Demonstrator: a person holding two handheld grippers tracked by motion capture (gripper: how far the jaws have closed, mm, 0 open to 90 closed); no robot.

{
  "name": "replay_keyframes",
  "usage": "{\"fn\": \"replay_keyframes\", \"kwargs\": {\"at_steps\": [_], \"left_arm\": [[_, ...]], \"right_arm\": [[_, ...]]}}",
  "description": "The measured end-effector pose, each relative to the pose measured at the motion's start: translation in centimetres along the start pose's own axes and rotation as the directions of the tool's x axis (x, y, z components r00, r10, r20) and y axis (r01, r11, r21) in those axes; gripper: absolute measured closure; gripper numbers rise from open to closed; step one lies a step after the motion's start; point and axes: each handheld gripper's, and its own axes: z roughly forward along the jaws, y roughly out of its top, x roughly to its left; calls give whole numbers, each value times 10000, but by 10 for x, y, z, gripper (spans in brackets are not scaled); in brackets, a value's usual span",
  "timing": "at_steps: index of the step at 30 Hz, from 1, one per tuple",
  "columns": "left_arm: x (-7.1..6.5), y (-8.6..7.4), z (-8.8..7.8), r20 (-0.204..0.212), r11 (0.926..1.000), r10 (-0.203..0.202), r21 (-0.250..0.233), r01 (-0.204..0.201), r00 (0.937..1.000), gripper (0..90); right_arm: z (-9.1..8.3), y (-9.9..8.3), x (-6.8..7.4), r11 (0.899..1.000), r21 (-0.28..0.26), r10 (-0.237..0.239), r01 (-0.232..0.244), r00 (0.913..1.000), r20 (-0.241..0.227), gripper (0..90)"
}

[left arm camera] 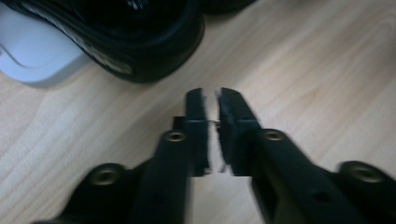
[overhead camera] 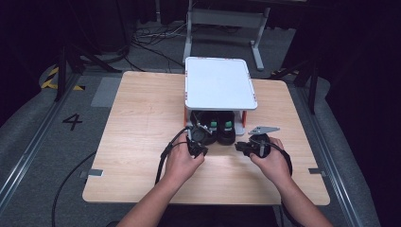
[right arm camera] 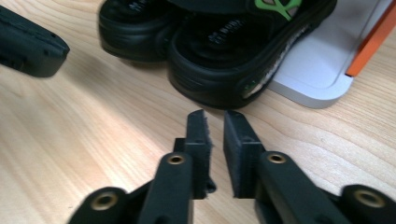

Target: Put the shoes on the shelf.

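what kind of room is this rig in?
Looks like a lab or recording studio, not a home: dark curtained walls, loose cables on grey carpet, floor rails and a painted number 4 beside a lone wooden table.

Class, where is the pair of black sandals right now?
In the high view, the black sandals sit side by side under the white shelf, on its lower tray, at the table's centre.
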Motion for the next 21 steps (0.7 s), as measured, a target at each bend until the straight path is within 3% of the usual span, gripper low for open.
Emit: {"fn": "replay_keyframes", "kwargs": {"at_steps": [2,5,10,12,15,16,19,21], "left_arm": [[1,3,7,88,9997,-210,-82,211,9997,887],[4,4,18,-250,9997,-228,-69,226,9994,894],[8,4,20,-227,9987,-444,-263,438,9988,898],[10,7,21,-761,9996,-189,-210,173,9969,898],[17,11,25,-908,9994,-155,-330,125,9957,898],[19,13,26,-990,9993,-144,-345,111,9950,898],[28,17,29,-1466,9992,-161,-398,104,9891,894],[37,20,32,-1829,9977,-150,-683,25,9830,885]], "right_arm": [[3,1,-1,10000,-11,-10,10,10000,-98,839],[10,3,0,10000,-19,0,0,9994,-356,839],[20,3,1,10000,4,-27,27,9989,-468,858],[21,6,-1,9997,-152,183,-194,9974,-698,866],[25,8,-4,9995,-307,46,-55,9996,-288,865],[28,9,-6,9988,-449,192,-203,9995,-251,860],[35,13,-9,9967,-729,356,-354,9994,21,842],[41,18,-10,9953,-902,369,-352,9992,172,830]]}}
